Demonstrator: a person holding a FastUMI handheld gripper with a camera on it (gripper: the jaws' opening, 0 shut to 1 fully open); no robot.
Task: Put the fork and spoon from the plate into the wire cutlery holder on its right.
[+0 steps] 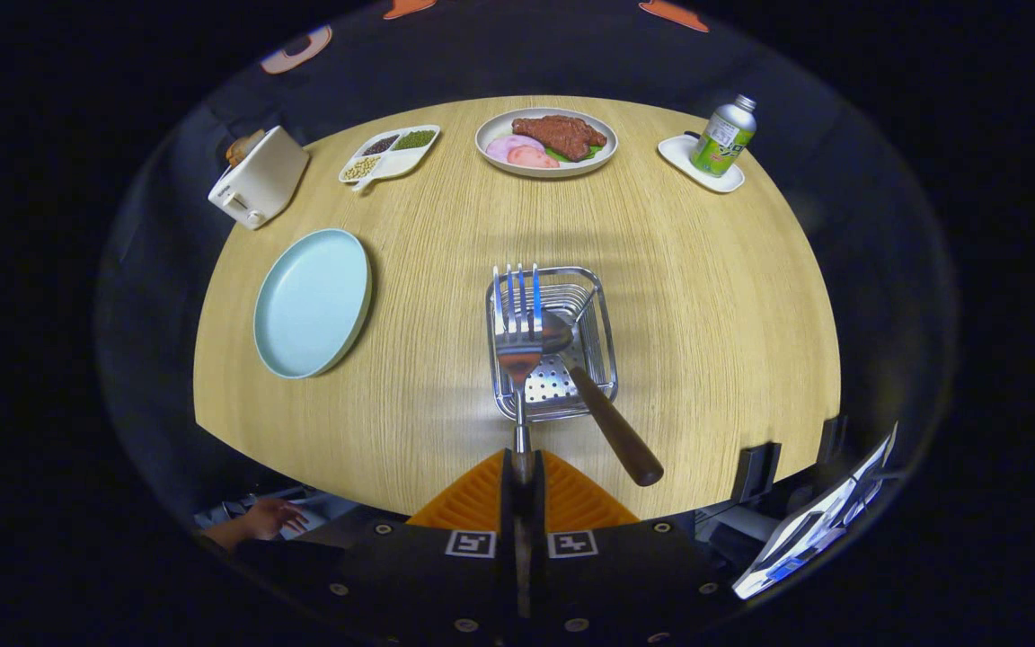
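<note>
Wooden table (706, 296) — plate (312, 303), wire cutlery holder (552, 346), toaster (259, 178), food dishes

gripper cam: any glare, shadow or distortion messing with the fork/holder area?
Gripper view: fisheye bends the table edge into a curve; bluish glare streaks the fork tines, held in the shut gripper over the wire cutlery holder; the spoon bowl and perforated holder floor glint; soft shadow bands lie across the table beyond the holder; focus is sharp mid-table.

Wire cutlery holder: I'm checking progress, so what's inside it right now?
The spoon lies inside the wire cutlery holder, handle leaning out. The fork, pinched in the gripper, hangs above and hides part of its floor.
</note>
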